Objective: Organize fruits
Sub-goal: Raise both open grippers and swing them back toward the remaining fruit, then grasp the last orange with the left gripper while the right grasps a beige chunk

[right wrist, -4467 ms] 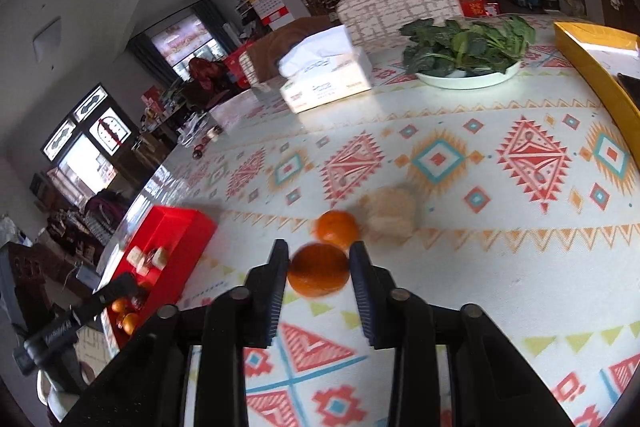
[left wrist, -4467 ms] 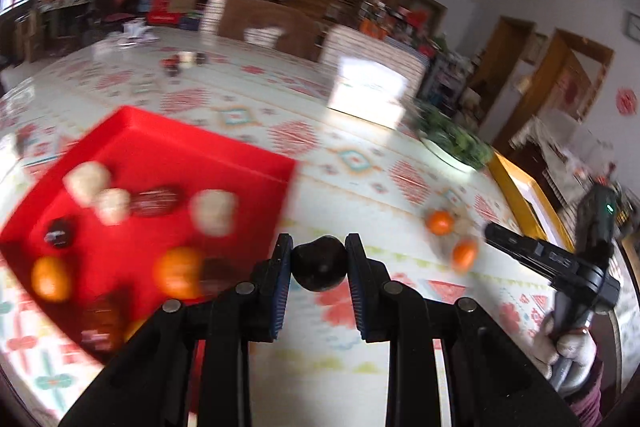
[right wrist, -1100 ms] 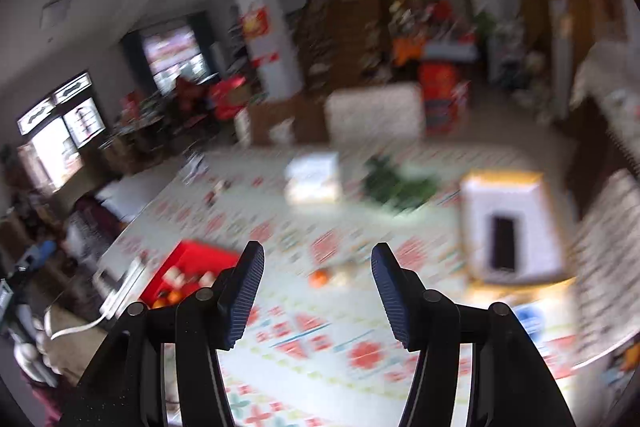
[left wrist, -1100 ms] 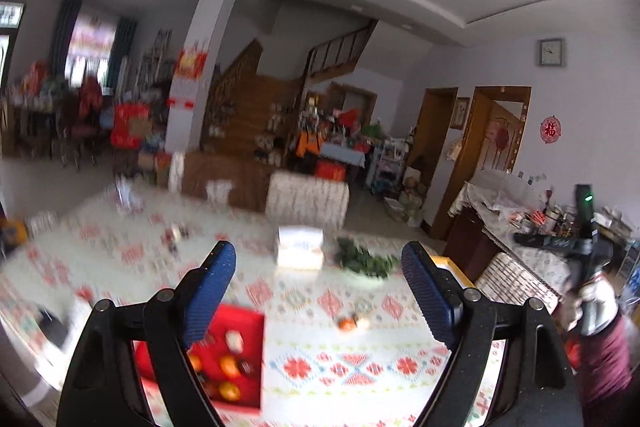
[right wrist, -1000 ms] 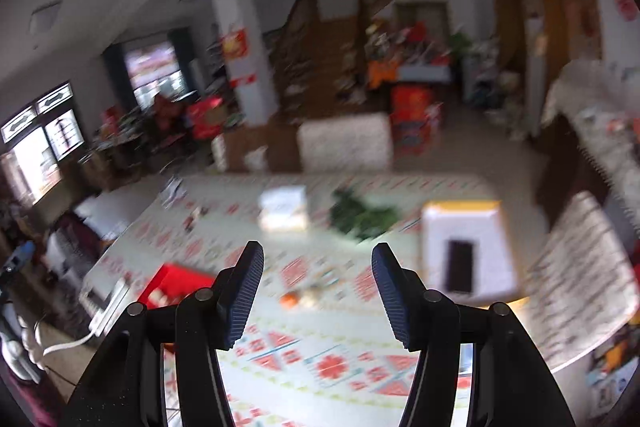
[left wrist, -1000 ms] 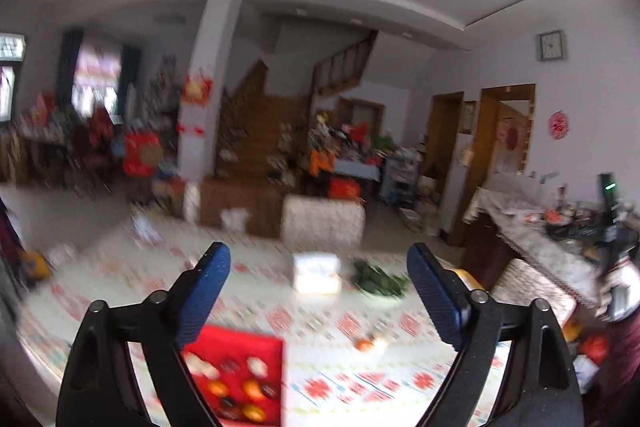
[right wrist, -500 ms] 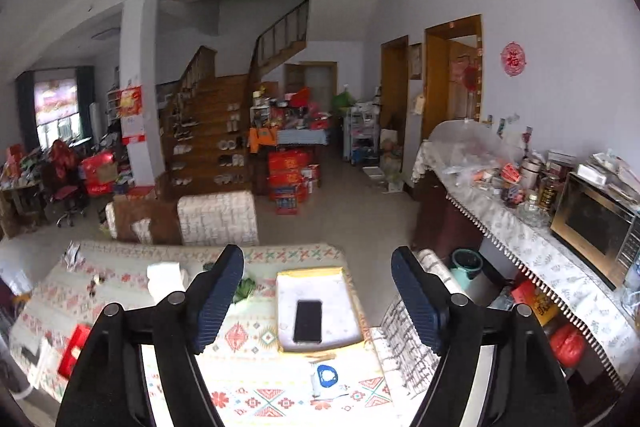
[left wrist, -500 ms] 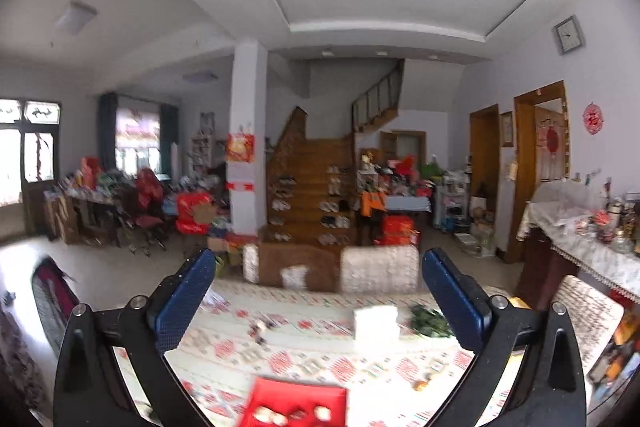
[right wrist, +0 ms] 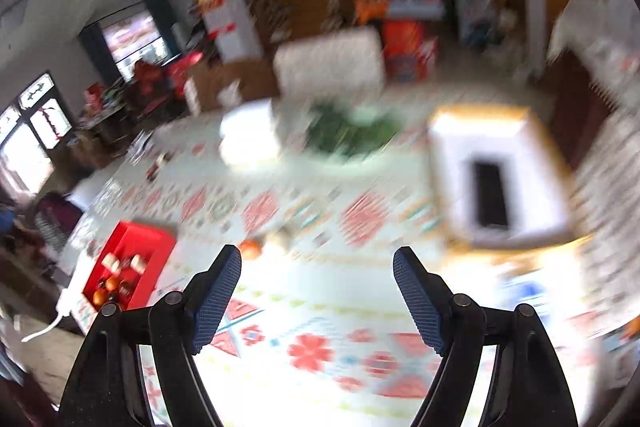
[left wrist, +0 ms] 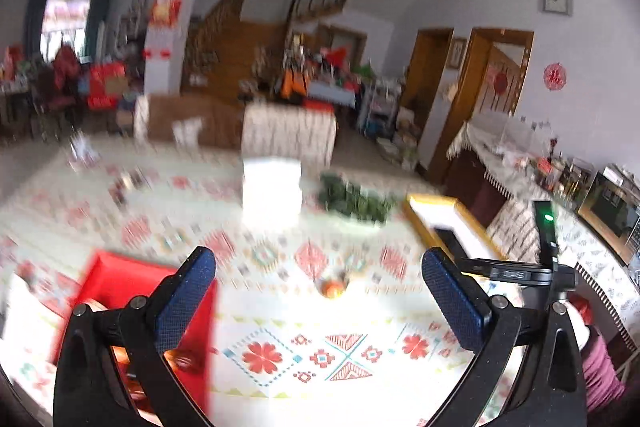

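Both views are blurred by motion. My left gripper (left wrist: 318, 297) is wide open and empty, held above the patterned table (left wrist: 280, 347). The red tray (left wrist: 120, 283) with fruits lies at its lower left, partly behind the left finger. An orange fruit (left wrist: 331, 287) lies on the table ahead. My right gripper (right wrist: 316, 291) is wide open and empty too. In its view the red tray (right wrist: 132, 259) holds several fruits at the left, and an orange fruit (right wrist: 250, 249) lies beside a pale one (right wrist: 280, 237). The right gripper's body shows in the left view (left wrist: 520, 273).
A white tissue box (left wrist: 272, 187), a plate of greens (left wrist: 352, 201) and a yellow-rimmed tray (right wrist: 496, 175) with a black phone (right wrist: 490, 195) stand at the far side of the table. Chairs stand behind it. A white cable (right wrist: 52, 319) hangs at the left edge.
Both grippers, earlier shut on fruits, are open. Half a second ago they were high above the room; now they have dropped back towards the table.
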